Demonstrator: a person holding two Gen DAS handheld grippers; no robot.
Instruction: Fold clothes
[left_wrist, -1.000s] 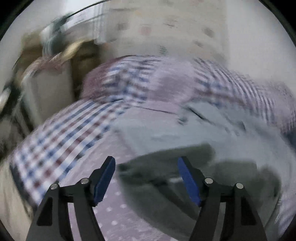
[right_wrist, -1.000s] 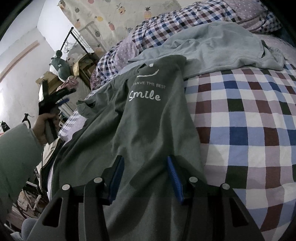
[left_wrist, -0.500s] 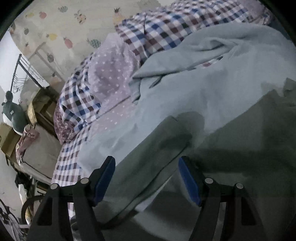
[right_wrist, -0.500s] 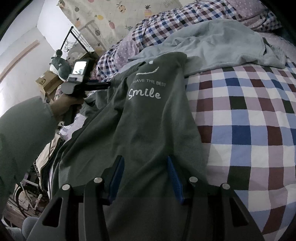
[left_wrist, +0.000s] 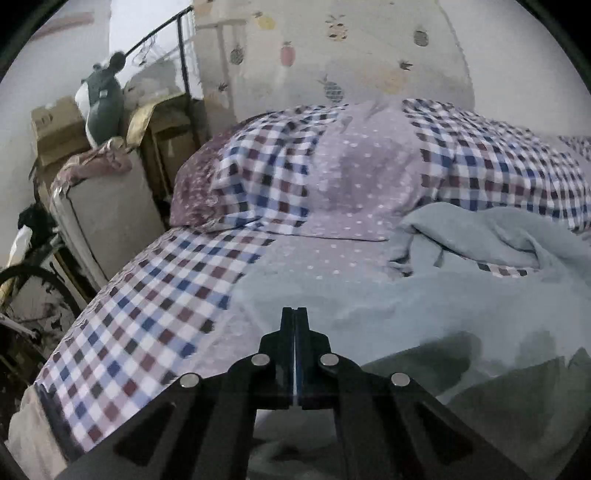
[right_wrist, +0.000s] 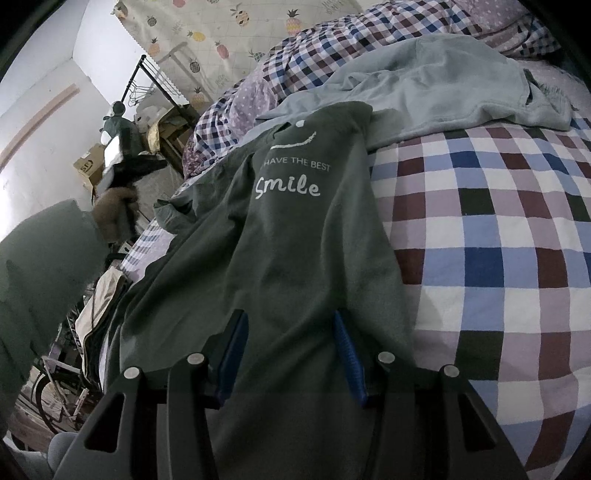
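Note:
A dark green T-shirt (right_wrist: 295, 240) printed "HAVE THE BEST Smile" lies lengthwise on the checked bed, its sleeve bunched at the left edge. My right gripper (right_wrist: 288, 325) is open and sits low over the shirt's near end, with cloth between its blue pads but not pinched. In the left wrist view only a corner of the green T-shirt (left_wrist: 498, 387) shows at lower right. My left gripper (left_wrist: 295, 321) is shut with nothing visible between its fingers. The right wrist view shows the left gripper (right_wrist: 147, 164) held in a hand, raised left of the sleeve. A light blue garment (left_wrist: 406, 302) lies crumpled beyond the shirt.
The checked bed cover (right_wrist: 498, 221) is bare to the right of the shirt. A checked and dotted pillow (left_wrist: 314, 173) lies at the head. Left of the bed stand cardboard boxes (left_wrist: 55, 125), a plush toy (left_wrist: 103, 107), a clothes rail (left_wrist: 177, 48) and a bicycle wheel (left_wrist: 44, 280).
My left gripper has gone from open to shut and swung up, from facing the shirt's sleeve to facing the pillow. The right gripper has stayed put, open over the shirt.

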